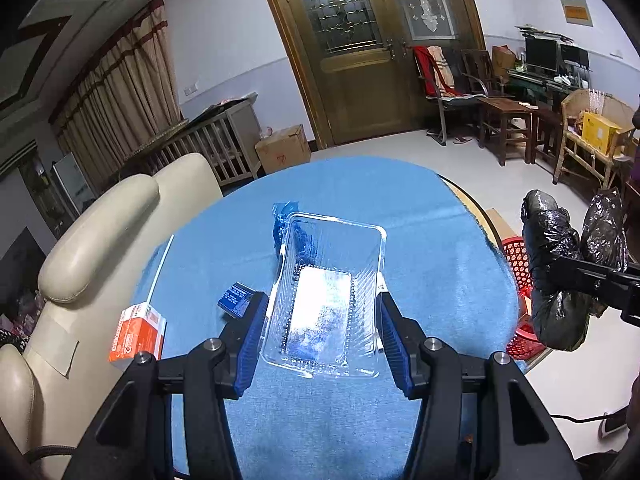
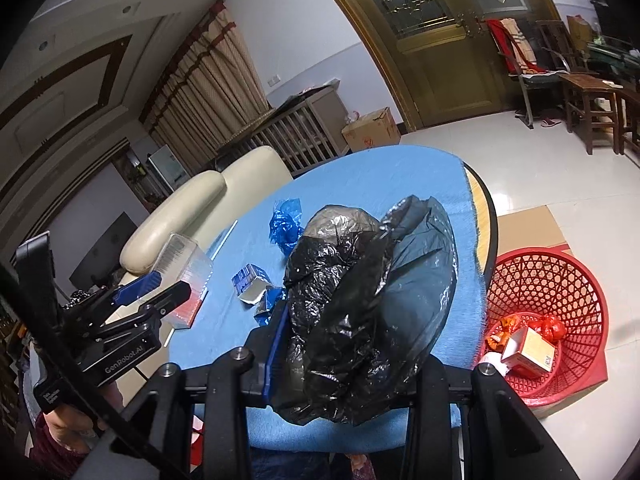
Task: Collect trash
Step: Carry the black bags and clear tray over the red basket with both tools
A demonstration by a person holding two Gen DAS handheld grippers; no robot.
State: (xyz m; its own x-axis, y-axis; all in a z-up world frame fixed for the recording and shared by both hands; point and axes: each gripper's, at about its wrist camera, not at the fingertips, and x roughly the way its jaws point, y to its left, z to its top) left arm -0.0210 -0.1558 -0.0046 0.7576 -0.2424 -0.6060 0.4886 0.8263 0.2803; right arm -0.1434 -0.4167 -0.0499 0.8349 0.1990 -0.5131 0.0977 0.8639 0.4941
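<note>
While the left tongs (image 1: 320, 332) grip the clear plastic tray (image 1: 326, 300) above the table (image 1: 432, 240), the right tongs (image 2: 348, 344) clamp a crumpled black bag (image 2: 340, 312). Next: carry both over the red basket (image 2: 560, 280) and release.

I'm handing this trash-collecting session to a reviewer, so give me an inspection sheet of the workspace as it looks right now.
Surface: round table under a blue cloth; bare wooden rim on one side.
Job's things: clear plastic tray, black plastic bag, red mesh basket on the floor with trash inside.
Clutter: orange carton at the table's edge, small blue box, crumpled blue wrapper, white straw.
Grippers: left gripper shut on the tray's sides; right gripper shut on the bag.
Cables: one dark cord on the floor.
Surroundings: cream armchair, wooden double door, cardboard box, wooden chairs.
</note>
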